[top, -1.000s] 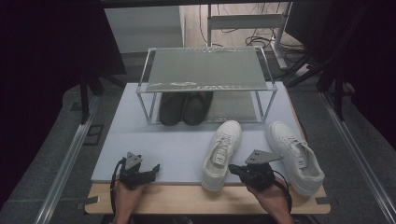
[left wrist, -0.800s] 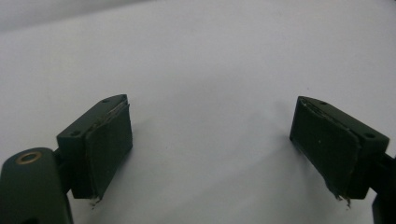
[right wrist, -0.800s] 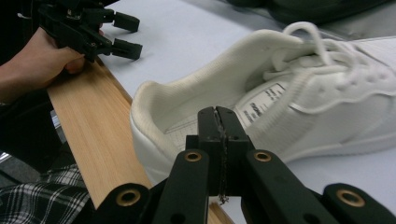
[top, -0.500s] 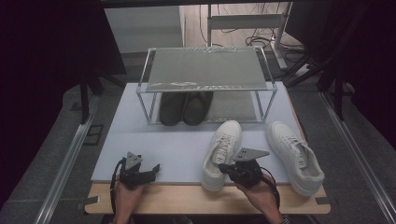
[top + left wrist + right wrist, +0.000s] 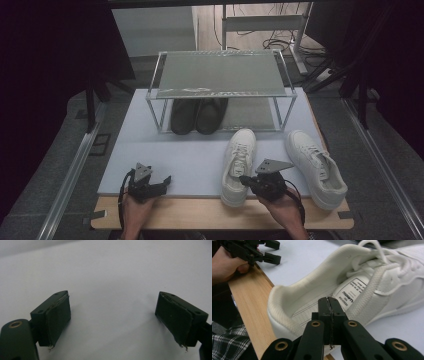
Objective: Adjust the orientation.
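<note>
Rack: metal shoe rack (image 5: 220,75) stood at the far side of the pale mat (image 5: 190,160); everything below is placed from it.
Dark pair: two dark shoes (image 5: 197,115) already sat side by side on the rack's lower level, toward its left end.
Near sneaker: white sneaker (image 5: 238,166) lay on the mat just in front of the rack, toe toward it, heel at the mat's near edge.
Second sneaker: its mate (image 5: 316,167) lay in front of the rack's right end, angled outward, apart from the first.
Right gripper: right gripper (image 5: 329,305) was pinched fully shut on nothing, jaws pressed together and poised over the near sneaker's heel opening, not gripping the collar.
Left gripper: left gripper (image 5: 162,181) rested well in front of the rack's left end, jaws wide apart, only bare mat between its pads (image 5: 58,317).
Progress: early, I'd say; the dark pair looked stowed, both white sneakers were yet to be shelved.
Left to do: open up, take the heel, carry it toward the rack.
In the way: the rack's front right post (image 5: 276,114) and the dark pair narrowed the free space; the wooden table edge (image 5: 200,212) sat close under the heel.
</note>
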`<state>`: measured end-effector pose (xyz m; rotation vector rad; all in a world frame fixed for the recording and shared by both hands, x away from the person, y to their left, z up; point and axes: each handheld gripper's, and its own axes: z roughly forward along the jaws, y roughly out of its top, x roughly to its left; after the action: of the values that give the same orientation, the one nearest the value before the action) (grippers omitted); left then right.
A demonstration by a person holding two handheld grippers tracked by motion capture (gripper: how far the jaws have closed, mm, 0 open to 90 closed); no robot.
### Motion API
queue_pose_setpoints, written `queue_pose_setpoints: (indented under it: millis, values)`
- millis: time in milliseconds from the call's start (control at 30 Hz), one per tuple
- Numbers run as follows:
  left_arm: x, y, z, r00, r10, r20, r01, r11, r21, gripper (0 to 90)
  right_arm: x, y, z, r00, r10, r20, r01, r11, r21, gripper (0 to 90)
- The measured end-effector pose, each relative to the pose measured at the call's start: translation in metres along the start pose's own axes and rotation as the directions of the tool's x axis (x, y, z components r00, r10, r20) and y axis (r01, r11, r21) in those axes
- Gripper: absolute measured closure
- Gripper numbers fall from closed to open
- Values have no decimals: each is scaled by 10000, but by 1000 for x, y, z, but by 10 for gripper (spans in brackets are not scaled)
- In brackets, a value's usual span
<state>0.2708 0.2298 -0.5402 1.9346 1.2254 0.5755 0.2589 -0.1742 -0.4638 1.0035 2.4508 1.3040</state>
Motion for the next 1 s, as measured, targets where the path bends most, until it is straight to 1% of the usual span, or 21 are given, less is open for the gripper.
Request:
queue_pose_setpoints:
  millis: [367,500,667,733,800,1000]
  values:
    - [0,0,0,10000,-8,-7,8,10000,1,126,-12,-7,-13,9994,107,318,-109,9999,55,898]
    - [0,0,0,10000,-1,-14,1,10000,2,126,-19,-10,-18,9986,240,474,-241,9997,19,899]
    - [0,0,0,10000,-3,-10,3,10000,4,126,-26,-14,-26,9962,373,791,-378,9993,43,899]
    - [0,0,0,10000,0,-15,0,10000,4,126,-29,-14,-28,9943,382,997,-392,9992,78,899]
    - [0,0,0,10000,1,-14,-1,10000,3,126,-32,-15,-30,9933,448,1067,-460,9989,88,898]
    - [0,0,0,10000,-5,-11,5,10000,3,126,-30,-13,-34,9927,508,1093,-529,9985,170,895]
